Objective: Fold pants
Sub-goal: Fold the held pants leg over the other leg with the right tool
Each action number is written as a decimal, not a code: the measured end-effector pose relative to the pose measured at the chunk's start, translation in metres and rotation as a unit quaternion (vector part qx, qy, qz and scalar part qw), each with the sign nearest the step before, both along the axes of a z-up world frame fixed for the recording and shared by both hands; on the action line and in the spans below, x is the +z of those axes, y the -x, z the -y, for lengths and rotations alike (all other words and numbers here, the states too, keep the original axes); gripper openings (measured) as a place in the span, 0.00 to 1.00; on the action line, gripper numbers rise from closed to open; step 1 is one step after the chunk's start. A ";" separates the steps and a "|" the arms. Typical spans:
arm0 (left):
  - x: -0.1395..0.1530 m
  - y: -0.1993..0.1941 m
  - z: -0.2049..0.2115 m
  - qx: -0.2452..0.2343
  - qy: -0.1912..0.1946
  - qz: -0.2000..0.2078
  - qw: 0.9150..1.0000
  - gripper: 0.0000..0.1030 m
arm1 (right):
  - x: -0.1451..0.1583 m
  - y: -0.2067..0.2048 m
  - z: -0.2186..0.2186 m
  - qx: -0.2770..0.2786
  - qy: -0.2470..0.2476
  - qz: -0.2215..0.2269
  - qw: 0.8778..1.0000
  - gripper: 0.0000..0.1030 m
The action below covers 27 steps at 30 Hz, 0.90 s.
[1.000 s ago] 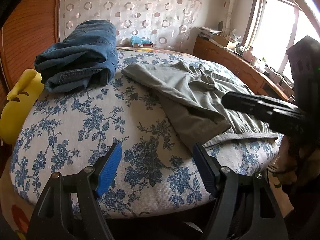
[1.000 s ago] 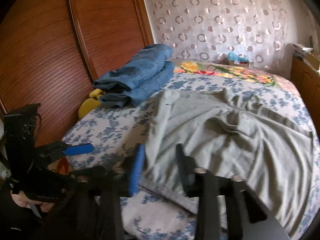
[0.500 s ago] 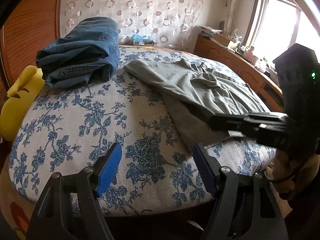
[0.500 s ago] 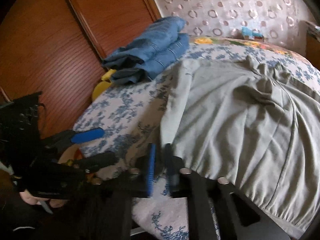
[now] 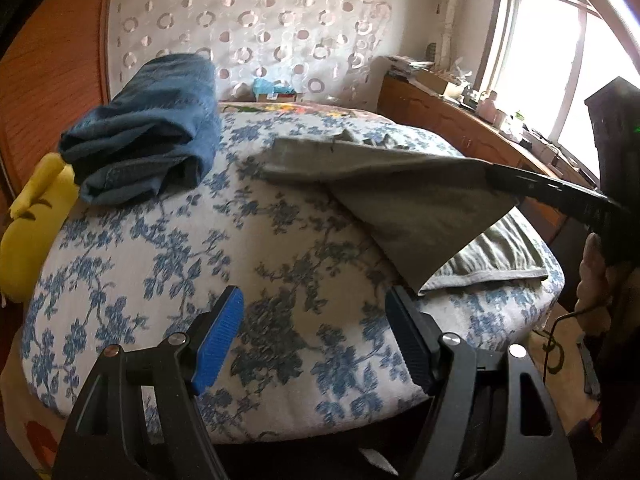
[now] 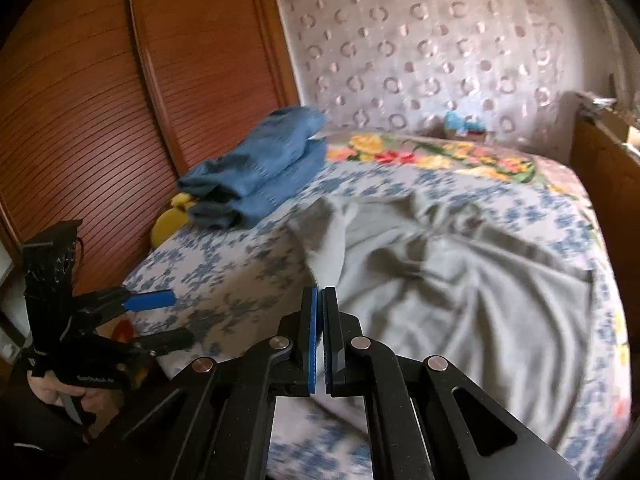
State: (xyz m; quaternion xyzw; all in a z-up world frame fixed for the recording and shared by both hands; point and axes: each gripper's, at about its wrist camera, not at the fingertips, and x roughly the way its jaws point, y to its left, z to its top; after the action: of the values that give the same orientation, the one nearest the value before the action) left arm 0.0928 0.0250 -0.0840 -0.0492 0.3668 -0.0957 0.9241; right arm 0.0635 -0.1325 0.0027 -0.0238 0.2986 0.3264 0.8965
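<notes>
Grey-green pants [image 6: 460, 268] lie spread on the blue-flowered bed [image 6: 224, 272]. My right gripper [image 6: 321, 300] is shut on the pants' near edge and holds it lifted off the bed. In the left wrist view the raised flap of the pants [image 5: 400, 200] hangs from the right gripper [image 5: 496, 178] at the right. My left gripper [image 5: 316, 316] is open and empty over the bed's front edge, left of the pants. It also shows in the right wrist view [image 6: 156, 316], low at the left.
A folded stack of blue jeans [image 5: 148, 136] sits at the back left of the bed. A yellow plush toy [image 5: 32, 220] lies by the wooden wardrobe [image 6: 100, 100]. A wooden cabinet [image 5: 460, 120] with clutter runs under the window on the right.
My right gripper closed on the pants' near edge and lifted it up off the bed. My left gripper stayed open near the bed's front edge.
</notes>
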 end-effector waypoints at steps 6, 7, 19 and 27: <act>0.015 -0.012 0.020 -0.019 -0.005 0.019 1.000 0.72 | 0.005 0.013 0.037 -0.041 0.003 0.016 0.999 0.02; 0.018 -0.014 0.024 -0.022 -0.005 0.021 1.000 0.72 | 0.005 0.016 0.038 -0.046 0.003 0.016 0.999 0.02; 0.032 -0.035 0.079 -0.073 -0.023 0.034 0.997 0.72 | 0.014 0.043 0.073 -0.080 -0.002 0.031 0.996 0.02; 0.027 -0.042 0.101 -0.084 -0.023 0.029 0.996 0.72 | 0.005 0.055 0.094 -0.103 0.004 0.029 0.994 0.02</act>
State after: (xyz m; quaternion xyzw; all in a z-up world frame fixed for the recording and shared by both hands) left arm 0.1352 -0.0758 -0.0573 0.0052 0.3450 -0.1658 0.9238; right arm 0.0085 -0.2265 0.0076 -0.0063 0.2746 0.2301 0.9336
